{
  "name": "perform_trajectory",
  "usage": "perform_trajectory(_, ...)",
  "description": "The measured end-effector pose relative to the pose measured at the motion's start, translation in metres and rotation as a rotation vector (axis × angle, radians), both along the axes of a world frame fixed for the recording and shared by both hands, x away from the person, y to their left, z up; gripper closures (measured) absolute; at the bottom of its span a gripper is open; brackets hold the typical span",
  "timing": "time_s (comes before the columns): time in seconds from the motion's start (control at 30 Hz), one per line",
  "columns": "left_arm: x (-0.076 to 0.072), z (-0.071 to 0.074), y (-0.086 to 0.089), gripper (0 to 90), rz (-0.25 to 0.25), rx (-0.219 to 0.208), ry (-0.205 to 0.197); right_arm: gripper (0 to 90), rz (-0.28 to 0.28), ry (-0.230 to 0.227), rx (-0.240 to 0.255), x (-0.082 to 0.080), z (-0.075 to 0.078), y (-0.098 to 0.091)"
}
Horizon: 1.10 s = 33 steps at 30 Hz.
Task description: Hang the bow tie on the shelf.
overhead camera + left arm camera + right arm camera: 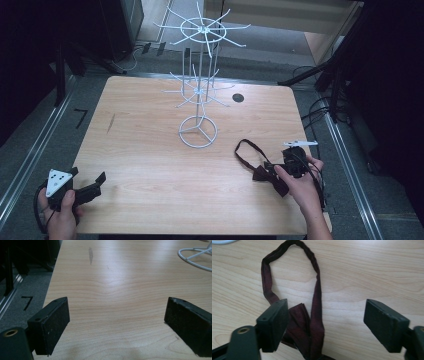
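A dark maroon bow tie with a looped strap lies on the right part of the wooden table. My right gripper hovers just over it, open; in the right gripper view the bow tie sits between the wide-apart jaws, close to the left pad, its strap looping away. My left gripper rests open at the table's near left corner, with bare wood between its pads. A white wire display stand with hook arms stands at the table's middle back.
The stand's ring base sits mid-table, and its edge shows in the left gripper view. A dark round hole lies behind it. Black frames and cables surround the table on the grey floor.
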<state>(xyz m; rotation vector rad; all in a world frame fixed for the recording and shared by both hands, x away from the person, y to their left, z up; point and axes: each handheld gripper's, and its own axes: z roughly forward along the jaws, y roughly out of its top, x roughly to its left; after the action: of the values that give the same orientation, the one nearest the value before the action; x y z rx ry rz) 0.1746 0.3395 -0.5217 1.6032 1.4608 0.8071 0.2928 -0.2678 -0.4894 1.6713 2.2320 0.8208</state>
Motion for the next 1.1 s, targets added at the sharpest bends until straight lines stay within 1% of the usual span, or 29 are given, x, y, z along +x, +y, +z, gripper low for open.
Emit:
perform_trajectory(0.07,0.000,0.000,0.000,6.7,0.004,-0.004,0.008,16.7,0.008,0.009,-0.003,0.002,0.000,0.002)
perform_trajectory(0.1,0.001,0.000,0.000,6.7,0.014,-0.007,0.030,14.7,0.027,0.038,-0.020,0.006,0.002,0.010)
perform_trajectory(0.13,0.001,0.000,0.000,6.8,0.017,-0.008,0.029,14.4,0.038,0.044,-0.028,0.008,0.002,0.013)
perform_trajectory(0.2,0.001,0.000,0.000,6.7,0.016,-0.007,0.029,14.1,0.040,0.053,-0.030,0.009,0.004,0.016)
perform_trajectory(0.23,0.001,0.000,0.000,6.7,0.017,-0.007,0.027,12.4,0.047,0.066,-0.038,0.012,0.006,0.021)
perform_trajectory(0.33,0.001,0.000,-0.001,6.7,0.019,0.000,0.027,6.7,0.056,0.093,-0.051,0.017,0.007,0.028)
perform_trajectory(0.37,0.001,0.000,-0.001,6.7,0.019,0.000,0.027,3.4,0.056,0.103,-0.053,0.019,0.007,0.030)
perform_trajectory(0.4,0.001,0.000,-0.001,6.7,0.019,0.000,0.026,3.4,0.056,0.103,-0.053,0.019,0.007,0.030)
perform_trajectory(0.43,0.001,0.000,-0.001,6.8,0.020,0.000,0.026,0.0,0.041,0.137,-0.068,0.023,0.007,0.035)
perform_trajectory(0.47,0.001,0.000,-0.001,6.8,0.021,0.000,0.026,0.0,0.041,0.137,-0.068,0.023,0.007,0.035)
perform_trajectory(0.5,0.001,0.000,-0.001,6.8,0.021,0.000,0.026,0.0,0.058,0.160,-0.063,0.025,0.007,0.040)
perform_trajectory(0.57,0.001,0.000,-0.001,6.8,0.020,0.001,0.027,0.0,0.074,0.179,-0.085,0.026,0.005,0.047)
perform_trajectory(0.6,0.001,0.000,-0.001,6.8,0.017,0.002,0.029,0.0,0.074,0.179,-0.085,0.026,0.005,0.047)
perform_trajectory(0.73,0.001,0.000,-0.001,6.8,0.015,0.003,0.028,0.0,0.097,0.197,-0.119,0.028,0.002,0.060)
perform_trajectory(0.8,0.001,0.000,-0.001,6.8,0.014,0.000,0.029,0.0,0.113,0.210,-0.147,0.031,-0.002,0.069)
perform_trajectory(0.97,0.001,0.000,-0.001,6.8,0.012,-0.003,0.030,0.0,0.109,0.253,-0.185,0.038,-0.009,0.077)
perform_trajectory(1.03,0.001,0.000,-0.001,6.8,0.013,-0.004,0.029,0.0,0.102,0.270,-0.213,0.041,-0.012,0.078)
perform_trajectory(1.07,0.001,0.000,-0.001,6.8,0.013,-0.004,0.029,0.0,0.102,0.270,-0.213,0.041,-0.012,0.078)
perform_trajectory(1.1,0.001,0.000,-0.001,6.8,0.013,-0.005,0.030,0.0,0.094,0.275,-0.228,0.042,-0.013,0.079)
